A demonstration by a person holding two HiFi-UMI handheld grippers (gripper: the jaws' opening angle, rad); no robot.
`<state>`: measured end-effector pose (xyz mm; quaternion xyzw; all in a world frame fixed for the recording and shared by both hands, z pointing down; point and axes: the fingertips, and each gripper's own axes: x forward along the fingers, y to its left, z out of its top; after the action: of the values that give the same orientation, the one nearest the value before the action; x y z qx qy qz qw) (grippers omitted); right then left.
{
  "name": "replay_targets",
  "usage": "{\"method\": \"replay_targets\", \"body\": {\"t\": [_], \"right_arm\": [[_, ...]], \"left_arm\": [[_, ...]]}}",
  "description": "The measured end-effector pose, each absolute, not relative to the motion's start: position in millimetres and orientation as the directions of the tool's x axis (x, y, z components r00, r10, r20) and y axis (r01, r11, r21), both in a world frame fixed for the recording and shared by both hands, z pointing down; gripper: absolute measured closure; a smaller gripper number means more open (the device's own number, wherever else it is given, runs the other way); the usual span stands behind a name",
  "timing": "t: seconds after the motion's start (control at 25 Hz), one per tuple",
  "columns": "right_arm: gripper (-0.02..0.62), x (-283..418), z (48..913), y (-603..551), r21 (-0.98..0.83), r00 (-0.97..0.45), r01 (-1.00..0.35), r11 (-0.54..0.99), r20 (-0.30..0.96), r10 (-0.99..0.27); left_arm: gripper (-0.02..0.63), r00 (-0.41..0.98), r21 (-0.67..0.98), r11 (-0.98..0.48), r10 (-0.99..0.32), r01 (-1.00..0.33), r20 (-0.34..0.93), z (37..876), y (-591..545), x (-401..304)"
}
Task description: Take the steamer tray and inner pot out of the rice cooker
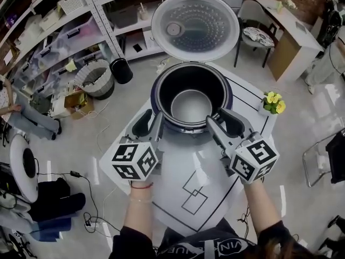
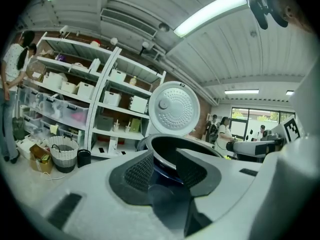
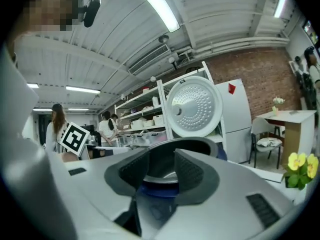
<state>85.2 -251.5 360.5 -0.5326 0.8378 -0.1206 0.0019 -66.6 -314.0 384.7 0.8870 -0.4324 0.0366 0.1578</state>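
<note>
So, the rice cooker (image 1: 161,99) is open on the white table (image 1: 178,182), with its lid (image 1: 195,27) tipped up at the cooker's far side, and the inner pot (image 1: 191,106) is sitting down inside it. The left gripper (image 1: 152,122) is at the cooker's front-left rim and the right gripper (image 1: 222,120) at its front-right rim. Both have their jaws spread with nothing pinched. You just see the cooker's rim through each gap. Yellow flowers (image 1: 273,102) stand off to the cooker's right.
</note>
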Motion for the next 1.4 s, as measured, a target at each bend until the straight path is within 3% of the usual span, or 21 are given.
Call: {"method": "replay_targets", "body": {"t": [0.4, 0.84, 1.24, 1.4], "right_arm": [[0.439, 158.2, 376.7, -288.9, -0.143, -0.297, -0.951, 0.273, 0.19, -0.936], [0.43, 169.8, 397.2, -334.4, -0.164, -0.321, -0.945, 0.282, 0.305, -0.897], [0.43, 164.9, 403.3, -345.6, -0.235, -0.359, -0.928, 0.29, 0.351, -0.865], [0.46, 168.9, 401.1, -347.8, -0.257, -0.338, -0.931, 0.26, 0.331, -0.881]], "left_arm": [[0.46, 0.585, 0.203, -0.549, -0.766, -0.811, 0.266, 389.6, -338.5, -43.9], [0.453, 0.544, 0.118, -0.537, -0.778, -0.836, 0.313, 396.1, -351.6, -38.7], [0.439, 0.55, 0.167, -0.525, -0.774, -0.834, 0.314, 397.3, -353.7, -37.1], [0.457, 0.529, 0.187, -0.495, -0.791, -0.848, 0.307, 395.5, -355.8, -39.5]]}}
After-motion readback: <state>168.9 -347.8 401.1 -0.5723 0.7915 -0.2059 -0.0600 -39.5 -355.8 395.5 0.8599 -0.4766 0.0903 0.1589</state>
